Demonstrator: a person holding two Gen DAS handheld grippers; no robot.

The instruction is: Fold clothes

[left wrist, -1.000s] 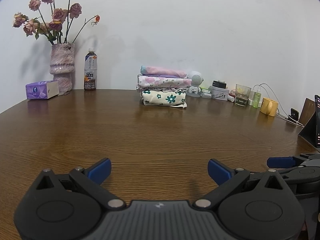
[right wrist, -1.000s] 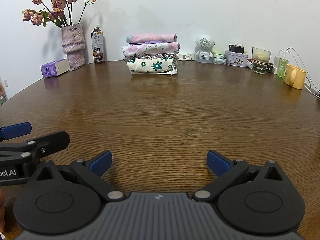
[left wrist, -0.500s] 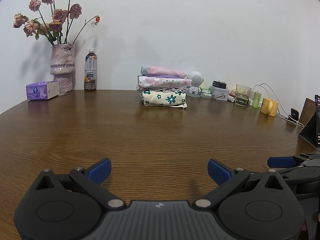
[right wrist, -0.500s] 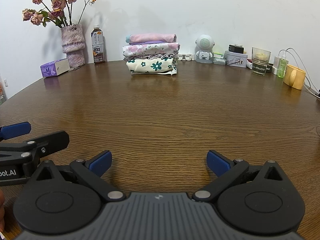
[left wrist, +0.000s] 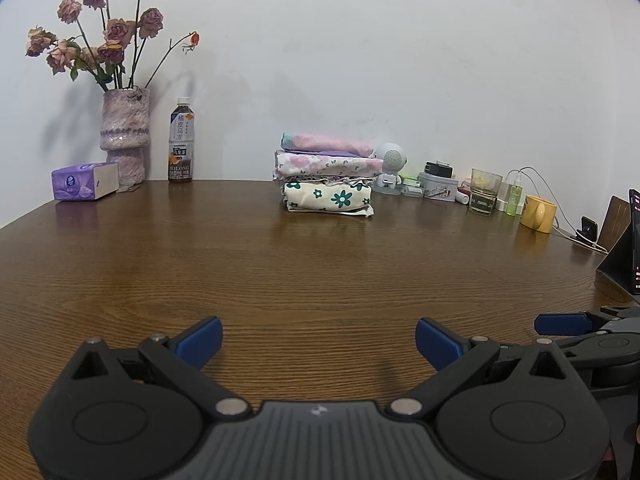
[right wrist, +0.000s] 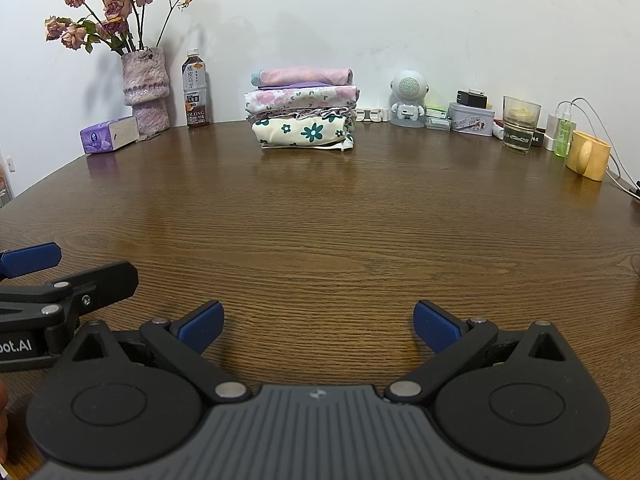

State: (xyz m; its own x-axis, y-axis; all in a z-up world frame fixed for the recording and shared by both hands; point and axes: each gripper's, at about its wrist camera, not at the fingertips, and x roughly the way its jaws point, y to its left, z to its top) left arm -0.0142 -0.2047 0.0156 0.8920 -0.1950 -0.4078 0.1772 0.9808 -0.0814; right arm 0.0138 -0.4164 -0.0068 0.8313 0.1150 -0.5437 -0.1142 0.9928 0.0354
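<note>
A stack of folded clothes (left wrist: 328, 178) (right wrist: 303, 114) sits at the far side of the brown wooden table (left wrist: 312, 272) (right wrist: 328, 216), against the white wall: a pink piece on top, a pink-flowered one under it, a cream one with green flowers at the bottom. My left gripper (left wrist: 319, 340) hovers low over the near table edge, open, nothing between its blue pads. My right gripper (right wrist: 318, 322) is beside it, also open and empty. Each gripper shows at the edge of the other's view.
A vase of dried roses (left wrist: 122, 136), a tea bottle (left wrist: 182, 142) and a purple tissue pack (left wrist: 84, 186) stand at the back left. A white robot-shaped speaker (right wrist: 408, 98), a tin, a glass (right wrist: 520, 124), a yellow mug (right wrist: 588, 154) and cables line the back right. A dark stand (left wrist: 624, 248) sits at the right.
</note>
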